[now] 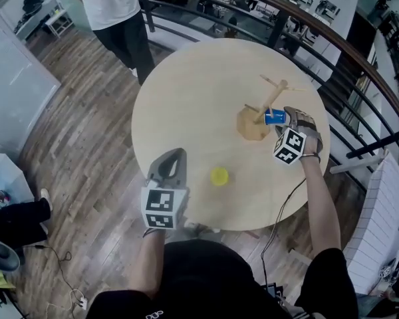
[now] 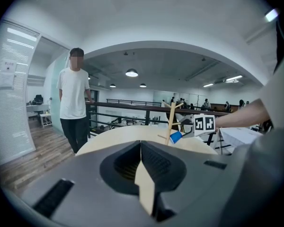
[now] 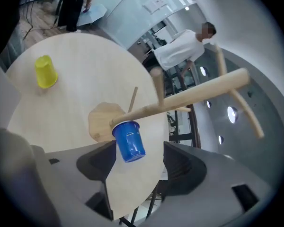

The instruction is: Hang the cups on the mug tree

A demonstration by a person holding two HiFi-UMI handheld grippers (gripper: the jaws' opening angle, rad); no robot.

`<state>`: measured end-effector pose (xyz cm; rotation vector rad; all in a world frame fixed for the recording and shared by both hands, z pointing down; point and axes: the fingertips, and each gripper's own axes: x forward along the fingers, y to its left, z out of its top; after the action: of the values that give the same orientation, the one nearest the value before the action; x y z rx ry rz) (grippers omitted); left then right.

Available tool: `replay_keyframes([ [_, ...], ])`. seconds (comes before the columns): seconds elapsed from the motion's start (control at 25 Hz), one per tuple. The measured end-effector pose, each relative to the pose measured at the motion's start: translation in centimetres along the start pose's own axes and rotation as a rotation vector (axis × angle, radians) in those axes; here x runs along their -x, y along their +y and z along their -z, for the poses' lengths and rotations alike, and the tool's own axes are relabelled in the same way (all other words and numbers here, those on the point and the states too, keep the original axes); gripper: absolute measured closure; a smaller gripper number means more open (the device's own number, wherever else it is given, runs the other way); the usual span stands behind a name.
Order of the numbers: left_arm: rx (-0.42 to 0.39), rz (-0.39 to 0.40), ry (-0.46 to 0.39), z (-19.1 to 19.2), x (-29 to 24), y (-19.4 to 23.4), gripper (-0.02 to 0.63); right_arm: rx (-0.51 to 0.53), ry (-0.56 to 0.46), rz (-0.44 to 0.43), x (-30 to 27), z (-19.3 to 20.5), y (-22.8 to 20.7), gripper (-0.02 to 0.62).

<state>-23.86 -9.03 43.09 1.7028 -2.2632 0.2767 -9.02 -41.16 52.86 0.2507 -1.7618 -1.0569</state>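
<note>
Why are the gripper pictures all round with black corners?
Left gripper view: a wide-angle lens bulges the room and blackens the corners. Right gripper view: same bulge, tilted, yet the blue cup looks sharp. Head view: even light, hardly any shadows.

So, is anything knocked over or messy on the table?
Nothing stands out. The mug tree stands upright, the blue cup hangs on a peg, and the yellow cup just sits on the table.

An open-plan office, seemingly on an upper level: a black railing [image 2: 123, 106] edges the wood-plank floor [image 1: 86, 145], cluttered desks [image 1: 319, 6] show beyond it, frosted glass partitions [image 1: 13, 78] line one side, round ceiling lights [image 2: 131, 73] glow overhead, and people [image 2: 206, 103] stand far off.
</note>
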Motion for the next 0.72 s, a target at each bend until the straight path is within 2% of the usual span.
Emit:
replay_keyframes([
  [0.12, -0.005, 0.038, -0.006, -0.3, -0.9, -0.8, 0.594, -0.154, -0.112, 0.112, 5.3, -2.2, -1.9, 0.278],
  [0.32, -0.017, 0.111, -0.022, -1.2, -2.7, -3.4, 0.594, -0.483, -0.361, 0.282, 16.0, -6.1, -5.2, 0.292],
  [0.44, -0.032, 0.158, -0.033, -1.9, -3.4, -5.0, 0.594, -0.702, -0.502, 0.343, 21.2, -7.1, -5.1, 0.376],
  [0.52, -0.044, 0.182, -0.044, -2.5, -3.7, -6.0, 0.594, -0.796, -0.563, 0.375, 23.6, -7.1, -4.4, 0.444],
  [0.72, -0.057, 0.229, -0.033, -2.5, -3.8, -7.1, 0.594, -1.037, -0.603, 0.429, 26.4, -6.4, -0.8, 0.552],
])
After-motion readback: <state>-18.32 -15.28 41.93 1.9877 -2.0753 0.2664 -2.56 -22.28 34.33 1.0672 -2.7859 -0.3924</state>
